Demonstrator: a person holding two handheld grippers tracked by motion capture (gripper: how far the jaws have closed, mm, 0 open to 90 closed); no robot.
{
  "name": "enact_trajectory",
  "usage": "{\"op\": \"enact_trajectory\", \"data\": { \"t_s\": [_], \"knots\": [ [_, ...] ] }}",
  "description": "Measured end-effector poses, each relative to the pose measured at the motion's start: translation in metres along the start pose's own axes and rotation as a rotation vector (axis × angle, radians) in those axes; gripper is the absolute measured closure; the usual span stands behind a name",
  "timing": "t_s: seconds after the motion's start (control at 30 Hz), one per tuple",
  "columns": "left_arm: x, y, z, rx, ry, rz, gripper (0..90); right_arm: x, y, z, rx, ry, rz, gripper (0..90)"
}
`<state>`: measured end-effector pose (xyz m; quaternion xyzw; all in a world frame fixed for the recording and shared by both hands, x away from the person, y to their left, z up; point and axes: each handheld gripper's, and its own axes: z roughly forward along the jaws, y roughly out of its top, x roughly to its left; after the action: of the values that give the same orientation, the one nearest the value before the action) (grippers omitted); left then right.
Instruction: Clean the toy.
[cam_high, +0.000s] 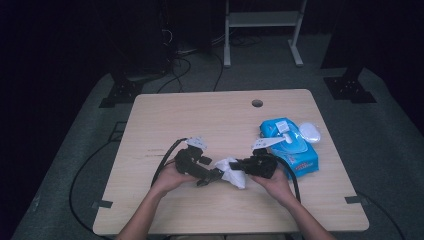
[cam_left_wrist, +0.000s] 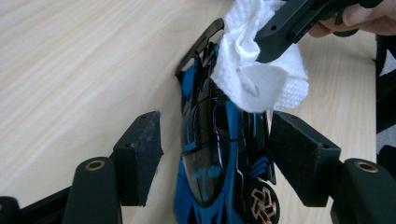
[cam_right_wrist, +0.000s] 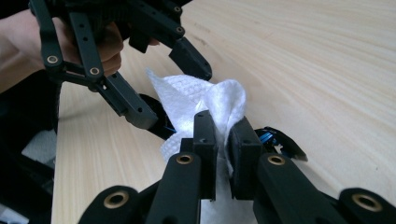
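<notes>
A blue toy car (cam_left_wrist: 210, 186) lies on the table between the jaws of my left gripper (cam_left_wrist: 215, 140). The right-hand pad touches the car's side, while a strip of table shows between the other pad and the car. My right gripper (cam_right_wrist: 223, 135) is shut on a crumpled white wipe (cam_right_wrist: 201, 98) and holds it against the car's dark rear end (cam_right_wrist: 280, 140). From above, the left gripper (cam_high: 216, 175) and the right gripper (cam_high: 234, 165) meet tip to tip over the wipe (cam_high: 236, 176) near the table's front middle.
A blue pack of wipes (cam_high: 292, 145) lies just right of my right hand, with a white oval lid (cam_high: 310, 132) beside it. The wooden table (cam_high: 200, 115) has a cable hole (cam_high: 257, 103) near its far edge. Cables trail from both grippers.
</notes>
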<state>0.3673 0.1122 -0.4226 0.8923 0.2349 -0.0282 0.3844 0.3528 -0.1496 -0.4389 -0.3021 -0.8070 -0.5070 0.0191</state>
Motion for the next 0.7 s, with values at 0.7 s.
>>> {"op": "enact_trajectory", "data": {
  "t_s": [0.7],
  "knots": [
    [-0.022,-0.009,0.031,0.067,0.008,0.06,30.4,0.013,-0.027,-0.014,0.083,-0.012,-0.045,82.4]
  ]
}}
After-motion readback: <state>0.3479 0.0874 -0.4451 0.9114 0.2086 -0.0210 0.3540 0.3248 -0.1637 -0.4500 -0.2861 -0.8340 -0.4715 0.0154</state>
